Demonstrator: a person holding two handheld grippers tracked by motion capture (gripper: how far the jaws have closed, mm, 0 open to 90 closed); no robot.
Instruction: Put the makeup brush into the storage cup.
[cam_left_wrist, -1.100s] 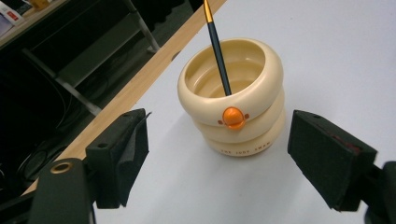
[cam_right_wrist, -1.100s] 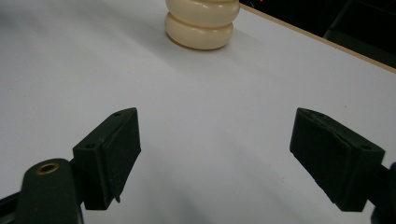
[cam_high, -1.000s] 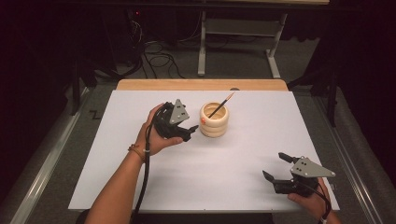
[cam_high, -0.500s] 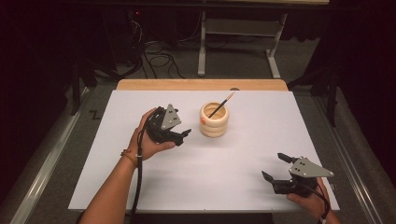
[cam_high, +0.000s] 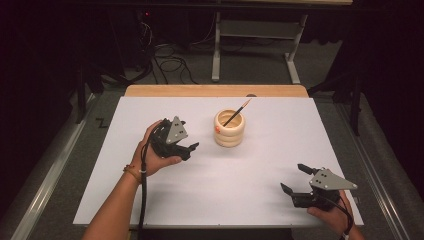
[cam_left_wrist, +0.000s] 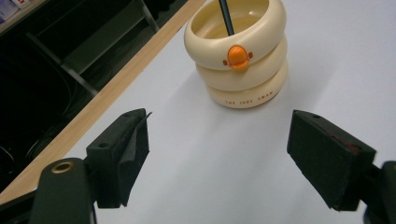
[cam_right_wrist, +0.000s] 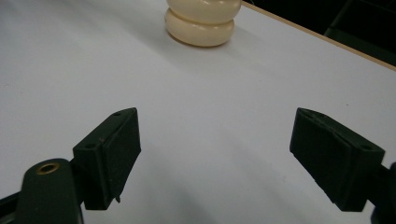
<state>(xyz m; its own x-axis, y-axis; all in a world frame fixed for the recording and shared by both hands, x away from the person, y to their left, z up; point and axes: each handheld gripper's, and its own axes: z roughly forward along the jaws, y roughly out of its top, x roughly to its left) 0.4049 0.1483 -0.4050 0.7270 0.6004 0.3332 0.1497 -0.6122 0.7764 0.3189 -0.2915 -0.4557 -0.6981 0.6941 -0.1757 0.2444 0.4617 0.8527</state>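
Pot (cam_high: 229, 128), cream and made of three round rings, stood on our white table (cam_high: 250, 190), near the far edge. A dark brush (cam_high: 236, 113) leaned inside it. We held our left gripper (cam_high: 192, 148) just to the left of the pot, not touching it. Its jaws were wide apart and held nothing. We held our right gripper (cam_high: 295, 179) well away, near the front right corner. Its jaws were wide apart too, with nothing between them.
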